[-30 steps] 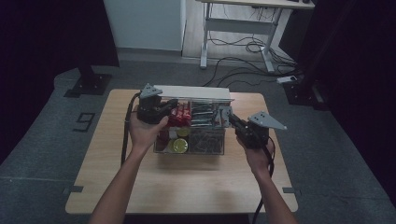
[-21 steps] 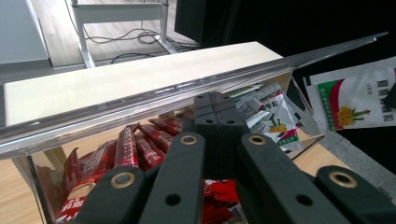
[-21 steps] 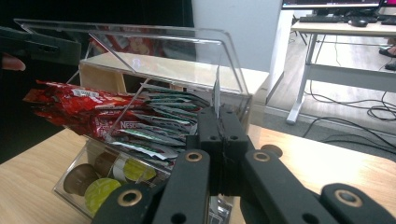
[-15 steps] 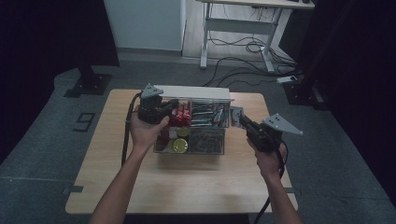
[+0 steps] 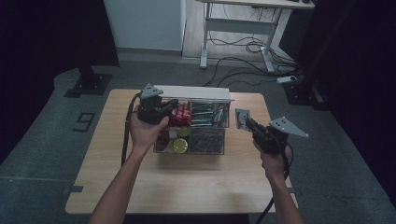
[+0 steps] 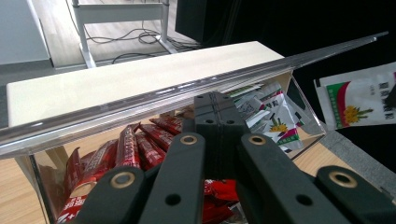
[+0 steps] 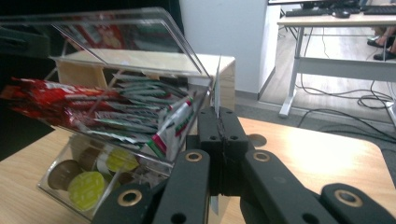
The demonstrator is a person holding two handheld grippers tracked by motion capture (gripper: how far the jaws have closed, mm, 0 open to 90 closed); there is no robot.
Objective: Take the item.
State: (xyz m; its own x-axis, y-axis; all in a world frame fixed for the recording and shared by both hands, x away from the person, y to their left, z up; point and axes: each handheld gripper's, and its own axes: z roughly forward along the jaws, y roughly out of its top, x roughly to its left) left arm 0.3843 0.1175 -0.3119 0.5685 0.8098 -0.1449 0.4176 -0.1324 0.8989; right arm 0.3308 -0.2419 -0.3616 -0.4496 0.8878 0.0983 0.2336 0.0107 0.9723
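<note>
A clear plastic box (image 5: 219,140) stands mid-table with its lid (image 5: 191,91) lifted. Inside are red sachets (image 6: 140,149), white-and-green sachets (image 7: 140,126) and coffee capsules (image 7: 88,186) in the lower part. My left gripper (image 5: 170,106) is shut, and its tips (image 6: 215,100) sit right under the raised lid's (image 6: 154,95) front edge, over the red sachets. My right gripper (image 5: 247,122) hovers just right of the box, shut on one white-and-green sachet (image 5: 242,116). That sachet (image 7: 217,88) stands edge-on between the jaws.
The wooden table (image 5: 196,186) has bare room in front of the box and on both sides. Behind it are a white cabinet (image 5: 144,23), a desk frame (image 5: 238,32) and floor cables. A black stand (image 5: 88,79) is at the far left.
My right gripper has drawn away from the box to the right and slightly toward me, carrying the sachet. The left gripper and the lid have stayed put.
</note>
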